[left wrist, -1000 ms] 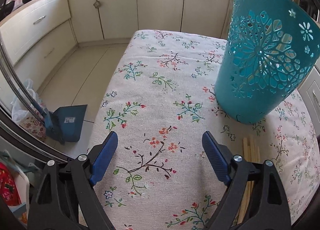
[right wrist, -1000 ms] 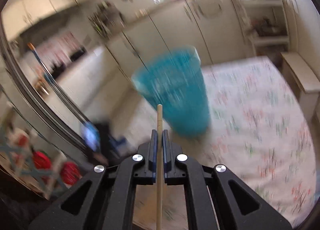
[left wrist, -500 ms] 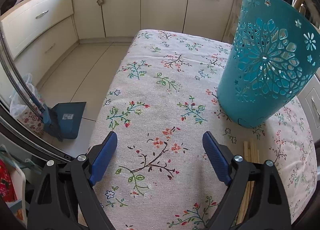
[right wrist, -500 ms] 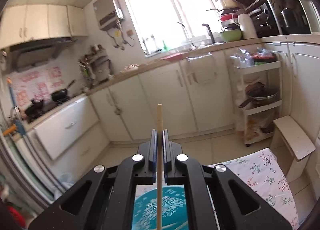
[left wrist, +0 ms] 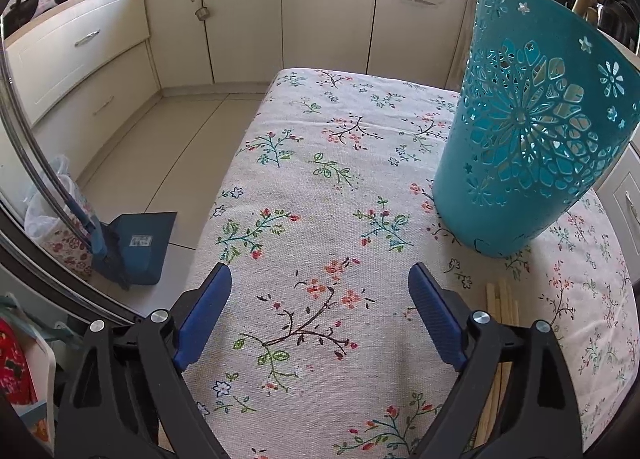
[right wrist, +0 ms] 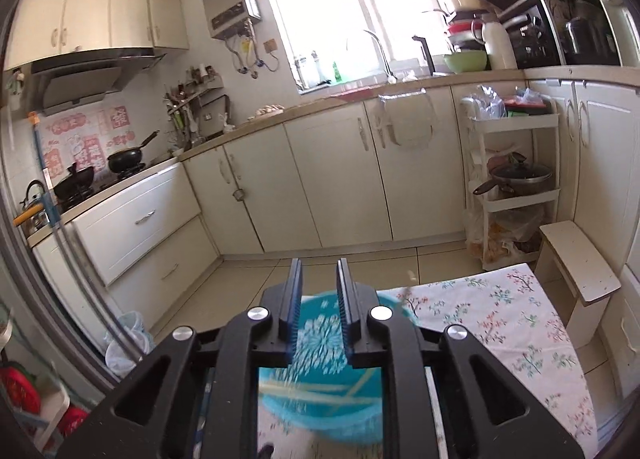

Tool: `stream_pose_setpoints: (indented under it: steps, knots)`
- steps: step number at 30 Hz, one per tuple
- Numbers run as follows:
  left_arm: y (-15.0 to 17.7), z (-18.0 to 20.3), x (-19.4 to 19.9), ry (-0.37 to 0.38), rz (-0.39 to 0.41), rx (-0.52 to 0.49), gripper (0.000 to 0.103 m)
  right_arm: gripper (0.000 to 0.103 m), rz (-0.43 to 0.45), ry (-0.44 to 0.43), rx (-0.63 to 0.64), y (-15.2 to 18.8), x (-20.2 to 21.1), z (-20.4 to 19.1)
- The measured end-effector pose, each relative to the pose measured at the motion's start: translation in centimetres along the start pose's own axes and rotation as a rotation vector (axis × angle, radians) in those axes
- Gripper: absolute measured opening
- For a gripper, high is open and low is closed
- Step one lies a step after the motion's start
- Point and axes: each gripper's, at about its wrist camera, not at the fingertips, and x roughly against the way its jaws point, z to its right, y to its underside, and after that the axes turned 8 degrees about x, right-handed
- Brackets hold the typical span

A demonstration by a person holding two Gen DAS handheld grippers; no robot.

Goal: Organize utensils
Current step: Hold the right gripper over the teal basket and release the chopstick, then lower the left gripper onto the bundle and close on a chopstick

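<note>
- At the lower left of the left wrist view, a blue dustpan is sitting on the floor beside the table.
- At the bottom middle of that view, the left gripper is hanging over the flowered tablecloth. Its blue fingers are standing wide apart, and nothing is sitting between them.
- At the lower right, a few wooden chopsticks are lying flat on the cloth, just beside the right-hand finger and partly hiding behind it.
- At the upper right, the teal basket is standing on the cloth. It is showing flower-shaped holes in its wall.
- In the right wrist view, pans are sitting on the stove at the left.
- At the bottom middle, the right gripper is pointing over the teal basket. Its jaws are opening, and nothing is sitting between them.
- Below the fingers, pale chopsticks are lying inside the basket, looking blurry.
- At the lower right, a small white stool is standing by the table.
</note>
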Motion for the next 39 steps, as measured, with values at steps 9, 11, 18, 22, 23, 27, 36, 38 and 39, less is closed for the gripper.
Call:
stream_pose_setpoints:
  steps: [9, 11, 18, 22, 23, 27, 36, 38, 39]
  knots:
    - [0.2, 0.4, 0.2, -0.017, 0.017, -0.022, 0.088, 0.025, -0.160, 0.017, 0.033, 7.7, 4.0, -1.5]
    - [0.2, 0.4, 0.2, -0.018, 0.018, -0.023, 0.089, 0.025, -0.259, 0.022, 0.034, 10.7, 3.1, -1.6]
    - [0.0, 0.1, 0.1, -0.016, 0.013, -0.008, 0.089, 0.024, -0.459, 0.020, 0.004, 15.8, -0.7, -1.4]
    - [0.0, 0.1, 0.1, -0.015, 0.011, -0.005, 0.090, 0.024, -0.492, 0.033, 0.016, 16.7, -2.1, -1.5]
    - [-0.1, 0.1, 0.1, -0.015, 0.012, -0.005, 0.090, 0.024, -0.501, 0.038, 0.019, 16.9, -2.5, -1.5]
    - [0.0, 0.0, -0.1, -0.012, 0.014, -0.004, 0.090, 0.023, -0.535, 0.057, 0.036, 17.6, -3.5, -1.5]
    - [0.0, 0.0, -0.1, -0.011, 0.013, -0.006, 0.090, 0.020, -0.539, 0.082, 0.096, 18.2, -3.3, -2.1]
    - [0.0, -0.1, -0.2, -0.009, 0.011, -0.006, 0.090, 0.015, -0.544, 0.079, 0.122, 18.2, -3.2, -2.1]
    - [0.0, 0.0, -0.2, -0.006, 0.009, -0.008, 0.090, 0.013, -0.549, 0.080, 0.135, 18.2, -3.1, -1.9]
